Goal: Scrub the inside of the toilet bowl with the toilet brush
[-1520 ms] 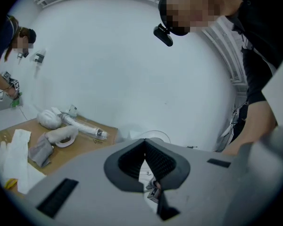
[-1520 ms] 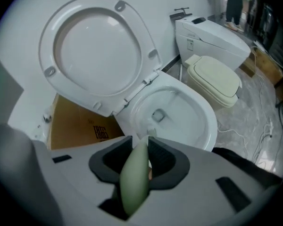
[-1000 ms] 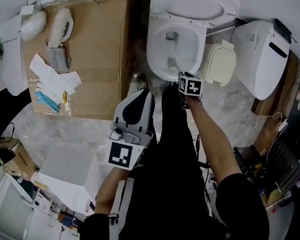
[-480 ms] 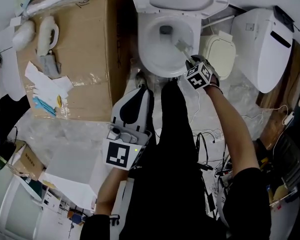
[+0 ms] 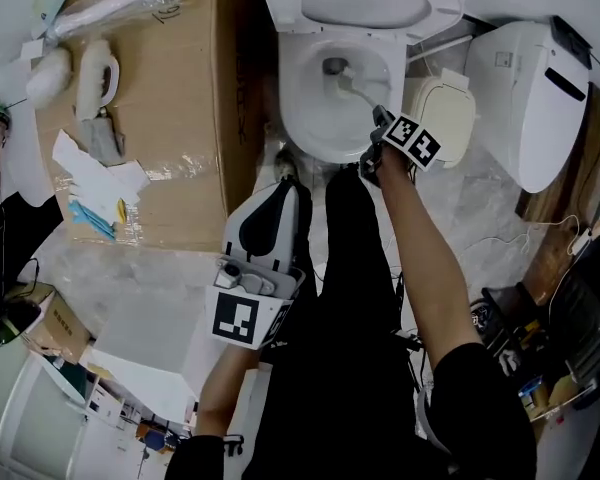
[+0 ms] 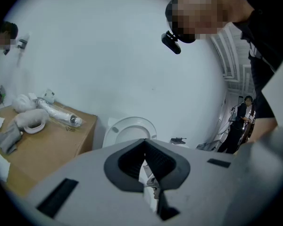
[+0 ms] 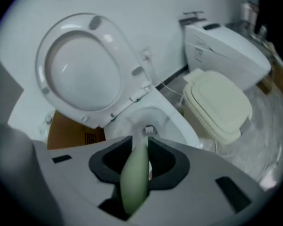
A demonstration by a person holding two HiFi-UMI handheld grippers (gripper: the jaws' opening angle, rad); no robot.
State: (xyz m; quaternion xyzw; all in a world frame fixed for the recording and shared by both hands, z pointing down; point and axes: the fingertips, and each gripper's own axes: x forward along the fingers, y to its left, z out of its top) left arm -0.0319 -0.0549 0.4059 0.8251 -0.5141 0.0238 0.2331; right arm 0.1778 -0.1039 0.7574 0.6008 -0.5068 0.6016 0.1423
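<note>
A white toilet bowl [image 5: 302, 98] stands open at the top of the head view, its lid [image 5: 358, 0] raised. My right gripper [image 5: 378, 120] is at the bowl's front right rim, shut on the toilet brush [image 7: 136, 171] by its pale green handle. The brush head [image 5: 336, 68] reaches down into the bowl near the drain; the right gripper view shows that head [image 7: 149, 130] inside the bowl [image 7: 172, 121]. My left gripper [image 5: 272, 218] hangs lower, in front of the toilet, shut with nothing in it [image 6: 144, 169].
A cardboard box [image 5: 180, 118] stands left of the toilet with white parts and papers on it. A cream seat unit [image 5: 442, 118] and a white toilet tank [image 5: 530, 98] lie to the right. Cables cross the floor at the lower right.
My right gripper has shifted from the bowl's front edge up to its right side, and the brush head now points deeper, toward the drain. The left gripper has stayed put.
</note>
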